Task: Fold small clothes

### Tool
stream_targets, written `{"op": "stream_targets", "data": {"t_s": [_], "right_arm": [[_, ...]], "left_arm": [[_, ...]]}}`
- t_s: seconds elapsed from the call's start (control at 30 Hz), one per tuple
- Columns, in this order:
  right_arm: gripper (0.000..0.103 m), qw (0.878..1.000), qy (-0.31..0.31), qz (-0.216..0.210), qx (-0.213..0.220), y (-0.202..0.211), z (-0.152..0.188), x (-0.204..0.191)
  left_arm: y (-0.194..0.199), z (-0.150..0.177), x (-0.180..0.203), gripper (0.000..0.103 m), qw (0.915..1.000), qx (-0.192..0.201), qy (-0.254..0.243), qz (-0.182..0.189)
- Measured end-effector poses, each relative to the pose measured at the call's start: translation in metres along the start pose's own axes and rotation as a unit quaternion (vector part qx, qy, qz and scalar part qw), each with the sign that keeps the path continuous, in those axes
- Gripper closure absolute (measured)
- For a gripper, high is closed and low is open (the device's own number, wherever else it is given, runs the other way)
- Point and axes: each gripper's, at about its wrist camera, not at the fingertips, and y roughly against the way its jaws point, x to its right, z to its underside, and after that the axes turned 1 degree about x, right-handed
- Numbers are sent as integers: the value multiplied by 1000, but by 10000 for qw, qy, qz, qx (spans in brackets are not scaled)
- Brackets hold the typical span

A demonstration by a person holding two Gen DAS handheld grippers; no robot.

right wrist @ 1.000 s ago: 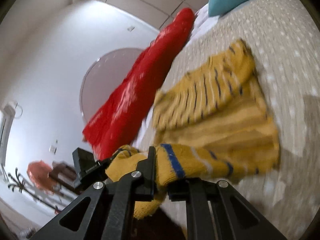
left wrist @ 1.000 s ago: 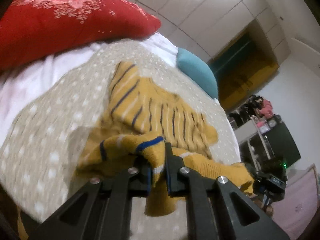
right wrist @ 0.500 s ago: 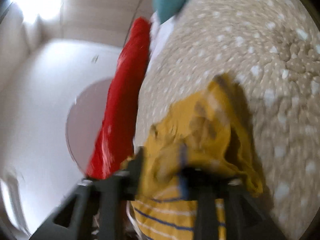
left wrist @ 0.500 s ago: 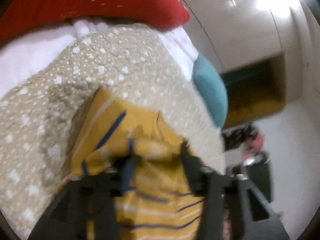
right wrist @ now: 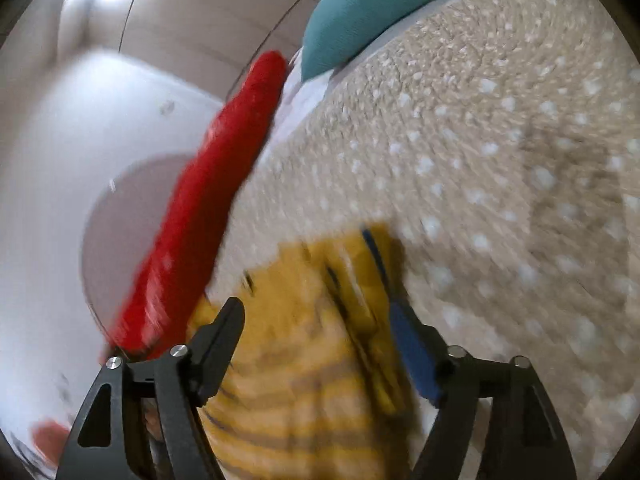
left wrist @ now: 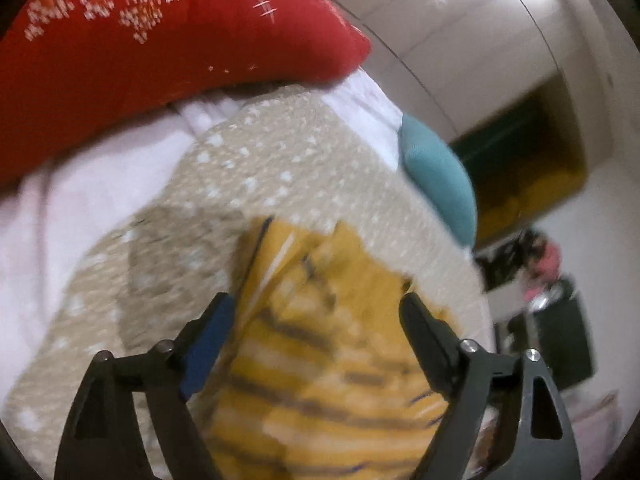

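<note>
Mustard-yellow knit jumper with navy stripes point(left wrist: 328, 364) released onto dotted beige bedspread point(left wrist: 256, 168) — left gripper point(left wrist: 316, 312) and right gripper point(right wrist: 316, 320) jaws just spread, nothing clamped — fold laid over, next crease due.

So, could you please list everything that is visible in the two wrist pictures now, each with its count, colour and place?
striped garment: one, mustard yellow with dark stripes, lying on the bed cover, between the fingers of both grippers
bed cover: one, beige with white dots, under the garment
red pillow: one, red with a pale flower print, at the far end of the bed
teal cushion: one, teal, at the bed's far edge
white sheet: one, white, beside the bed cover, under the pillow
left gripper: one, black, open, jaws just opened
right gripper: one, black, open, jaws just opened
</note>
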Motion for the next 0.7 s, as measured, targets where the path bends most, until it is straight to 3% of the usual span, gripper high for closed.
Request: {"op": "stream_targets", "data": {"t_s": [0.1, 0.2, 0.3, 0.33, 0.37, 0.4, 0.43, 0.47, 0.7], "right_arm": [[20, 9990, 262, 66, -342, 2, 30, 2], [19, 9982, 321, -97, -505, -11, 47, 3], [19, 9984, 392, -147, -369, -31, 51, -7], [23, 9986, 430, -73, -300, -40, 50, -11], [38, 9988, 394, -8, -279, -48, 48, -11], [52, 9992, 259, -11, -303, -57, 44, -7], [71, 9991, -3, -202, -383, -63, 42, -2], [73, 9984, -238, -360, -368, -61, 42, 5], [76, 9986, 89, -523, -58, 10, 50, -13]], "left_arm": [[4, 26, -8, 14, 9991, -206, -342, -116], [-5, 48, -14, 13, 9973, -595, -407, 132], [-35, 60, -13, 11, 9933, -1016, -354, 410], [-44, 63, -12, 11, 9938, -1031, -286, 287], [-49, 64, -8, 11, 9953, -918, -275, 108], [-51, 64, 0, 19, 9956, -881, -311, -74], [-51, 63, 8, 59, 9944, -988, -349, -153], [-51, 62, 14, 73, 9930, -1119, -354, -117], [-10, 83, 70, 74, 9873, -1116, -1113, -182]]}}
